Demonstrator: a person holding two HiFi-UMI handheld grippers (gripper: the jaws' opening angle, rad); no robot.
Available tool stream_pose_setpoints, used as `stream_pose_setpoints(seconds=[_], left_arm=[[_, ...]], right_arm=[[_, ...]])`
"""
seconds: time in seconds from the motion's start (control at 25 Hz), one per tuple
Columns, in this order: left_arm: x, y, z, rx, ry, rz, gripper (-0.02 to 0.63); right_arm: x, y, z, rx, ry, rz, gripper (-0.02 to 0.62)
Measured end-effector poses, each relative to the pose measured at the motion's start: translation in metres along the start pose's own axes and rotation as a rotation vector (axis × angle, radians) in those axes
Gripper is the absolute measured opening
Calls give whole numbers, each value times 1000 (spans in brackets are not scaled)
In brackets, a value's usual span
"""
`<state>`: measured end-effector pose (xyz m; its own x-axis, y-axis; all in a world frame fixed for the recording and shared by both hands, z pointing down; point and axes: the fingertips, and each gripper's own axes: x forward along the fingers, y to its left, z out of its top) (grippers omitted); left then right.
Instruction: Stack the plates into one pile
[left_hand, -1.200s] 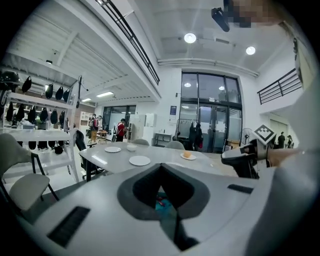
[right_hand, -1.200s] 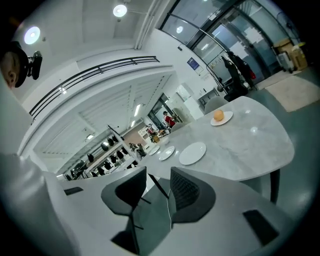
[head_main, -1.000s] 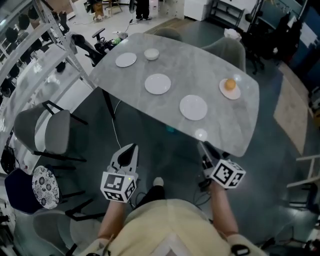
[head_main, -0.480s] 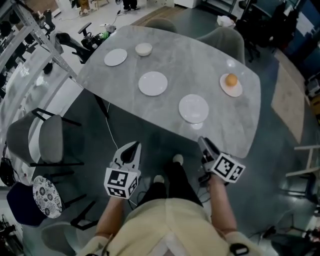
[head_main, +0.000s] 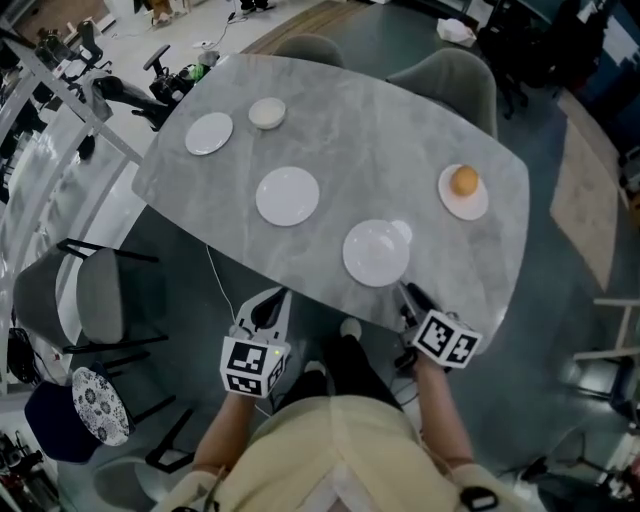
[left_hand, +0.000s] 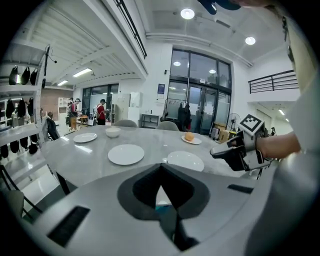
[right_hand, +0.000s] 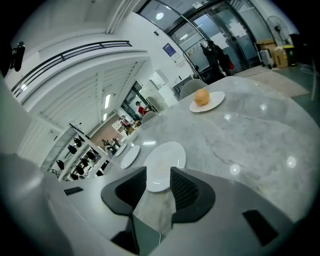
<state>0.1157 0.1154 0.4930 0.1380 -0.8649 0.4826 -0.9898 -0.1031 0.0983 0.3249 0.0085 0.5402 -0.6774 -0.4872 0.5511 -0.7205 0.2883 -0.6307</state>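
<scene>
Three empty white plates lie apart on the grey marble table (head_main: 430, 130): a far-left plate (head_main: 209, 133), a middle plate (head_main: 288, 196) and a near plate (head_main: 376, 253). A fourth plate (head_main: 464, 192) at the right carries an orange round thing (head_main: 463, 180). My left gripper (head_main: 270, 302) hangs below the table's near edge, shut and empty. My right gripper (head_main: 408, 294) is at the near edge just in front of the near plate. In the right gripper view its jaws (right_hand: 156, 187) stand open with nothing between them, and the near plate (right_hand: 162, 165) lies just beyond.
A small white bowl (head_main: 267, 113) stands beside the far-left plate. Grey chairs (head_main: 100, 290) stand at the left and behind the table (head_main: 450, 75). A stool with a patterned seat (head_main: 98, 405) is on the floor at lower left, and a cable (head_main: 215, 280) hangs under the table.
Both grippers have come forward to the table's near edge. The right gripper now sits just short of the near plate. The plates have not moved on the table.
</scene>
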Motion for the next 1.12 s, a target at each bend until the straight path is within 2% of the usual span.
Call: stream_pose_setpoints(seconds=[0.24, 0.48, 0.88, 1.12], left_arm=[[48, -8, 14, 3, 30, -18, -11], [76, -7, 30, 29, 48, -3, -11], [94, -4, 36, 14, 58, 15, -11], [96, 1, 35, 4, 64, 38, -11]], right_arm=[[28, -21, 13, 16, 64, -19, 129], [50, -42, 21, 21, 124, -49, 129], [70, -55, 25, 20, 187, -69, 130], [79, -53, 28, -13, 191, -78, 130]])
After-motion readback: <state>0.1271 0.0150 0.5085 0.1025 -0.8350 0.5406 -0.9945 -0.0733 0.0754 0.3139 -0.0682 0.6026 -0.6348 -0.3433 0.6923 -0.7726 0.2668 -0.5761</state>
